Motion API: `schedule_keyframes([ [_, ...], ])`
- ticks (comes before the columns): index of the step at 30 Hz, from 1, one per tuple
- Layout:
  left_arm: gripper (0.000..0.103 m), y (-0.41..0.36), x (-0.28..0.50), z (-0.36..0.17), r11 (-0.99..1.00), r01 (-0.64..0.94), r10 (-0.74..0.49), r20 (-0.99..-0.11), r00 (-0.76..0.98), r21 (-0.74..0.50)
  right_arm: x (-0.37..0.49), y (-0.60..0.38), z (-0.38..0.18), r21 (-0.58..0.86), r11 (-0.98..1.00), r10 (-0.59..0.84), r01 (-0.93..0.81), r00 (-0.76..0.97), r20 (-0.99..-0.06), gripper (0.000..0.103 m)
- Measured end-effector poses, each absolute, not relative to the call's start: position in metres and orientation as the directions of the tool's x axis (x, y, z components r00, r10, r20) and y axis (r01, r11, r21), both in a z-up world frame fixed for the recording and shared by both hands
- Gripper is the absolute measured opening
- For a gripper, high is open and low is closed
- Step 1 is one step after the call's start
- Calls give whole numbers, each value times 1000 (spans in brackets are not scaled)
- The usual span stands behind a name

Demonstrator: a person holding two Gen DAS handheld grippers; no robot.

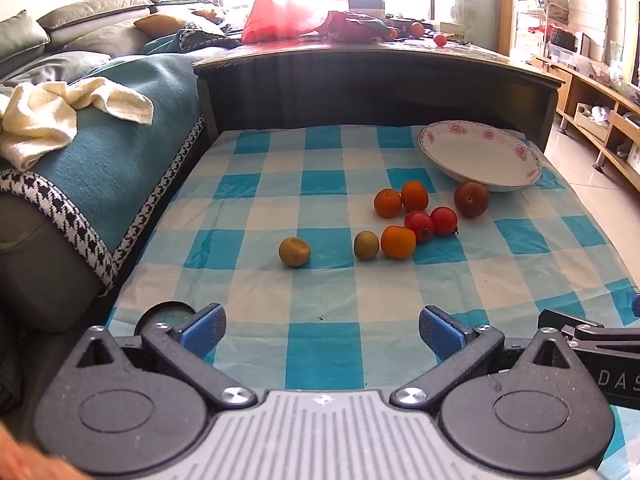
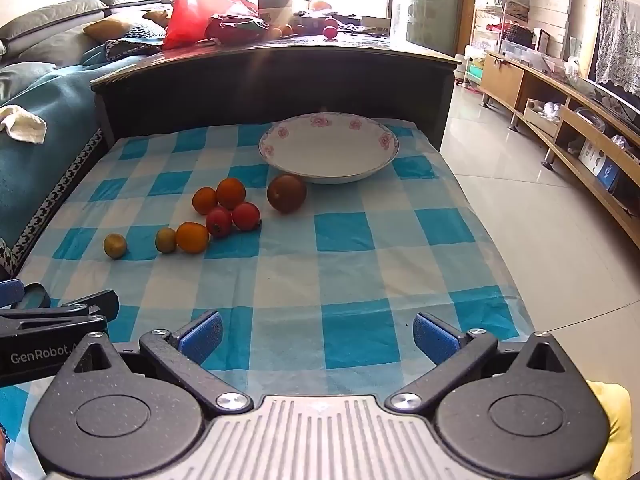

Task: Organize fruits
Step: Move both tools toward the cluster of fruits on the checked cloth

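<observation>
- Your left tool hangs over the near edge of the bench, its blue pads spread wide with nothing between them.
- Your right tool is released too, jaws wide apart over the checked cloth, gripping nothing.
- The two tools sit side by side; each camera catches the other's black body at the frame's edge.
- The fruits lie loose on the cloth, none in the plate.
- The plate, white with pink flowers on its rim, stands at the far right of the bench.
- A brown fruit touches or nearly touches the plate's near edge.
- Left of it, two oranges sit together, with two red tomatoes just in front of them.
- A third orange lies beside a small greenish fruit, touching it.
- Another greenish fruit sits alone, farther left.
- A sofa under a teal blanket runs along the bench's left side, a cream towel lying on it.
</observation>
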State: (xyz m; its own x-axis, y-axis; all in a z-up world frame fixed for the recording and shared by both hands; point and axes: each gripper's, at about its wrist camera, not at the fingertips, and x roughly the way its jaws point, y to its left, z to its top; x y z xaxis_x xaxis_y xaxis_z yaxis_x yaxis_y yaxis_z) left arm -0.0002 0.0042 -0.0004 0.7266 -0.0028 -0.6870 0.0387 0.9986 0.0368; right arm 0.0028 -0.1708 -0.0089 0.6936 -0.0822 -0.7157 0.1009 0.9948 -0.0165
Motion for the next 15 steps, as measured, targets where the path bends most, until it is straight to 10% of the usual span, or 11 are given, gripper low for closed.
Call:
schedule_keyframes([
  [15, 103, 8, 1, -3, 998, 37, 13, -677, 736, 60, 6, -163, -20, 6, 996, -55, 87, 681, -730, 92],
])
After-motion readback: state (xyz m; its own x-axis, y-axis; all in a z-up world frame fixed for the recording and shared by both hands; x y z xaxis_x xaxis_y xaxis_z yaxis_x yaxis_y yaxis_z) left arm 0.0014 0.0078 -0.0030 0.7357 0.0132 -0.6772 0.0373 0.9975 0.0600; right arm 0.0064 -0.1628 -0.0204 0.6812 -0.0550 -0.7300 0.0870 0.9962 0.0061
